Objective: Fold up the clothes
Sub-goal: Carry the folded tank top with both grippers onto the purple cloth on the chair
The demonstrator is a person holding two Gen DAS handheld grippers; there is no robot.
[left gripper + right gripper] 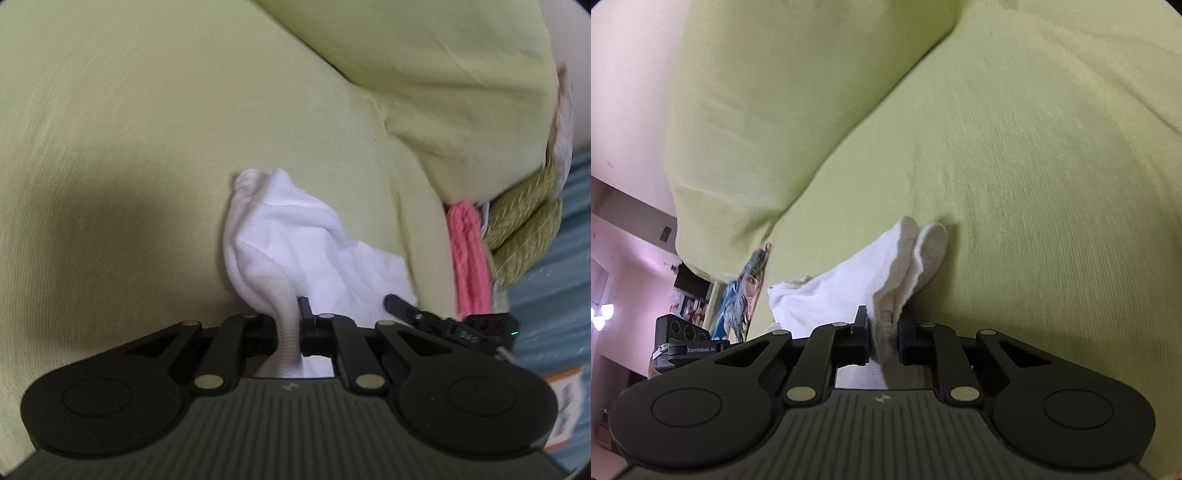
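Left wrist view is mostly lime-green sofa cover (147,129), a ribbed fabric stretched over the seat, with a back cushion (443,92) rising at the upper right. On that seat lies my task item, a pair of white ribbed socks (295,236), bunched and wrinkled, the fabric rumpled into soft folds. My left gripper (288,325) has its fingers pinched tight on one bunched edge of the socks, cloth squeezed between the pads. At the far right I see my right gripper (443,321) reaching in at the socks' other side.

From the right wrist, the right gripper (884,339) is likewise clamped narrow on a greyish, worn end of the socks (871,273), and the two rounded toes fan out ahead of it on the seat (1034,184). The left gripper's body (683,343) shows at the lower left.

Beside the sofa, tucked under the cushion's edge, are olive-green folded textiles (524,225), a pink knitted piece (469,254), and, smaller, a printed picture with a blue figure (746,295). Nothing lies on top of the socks.
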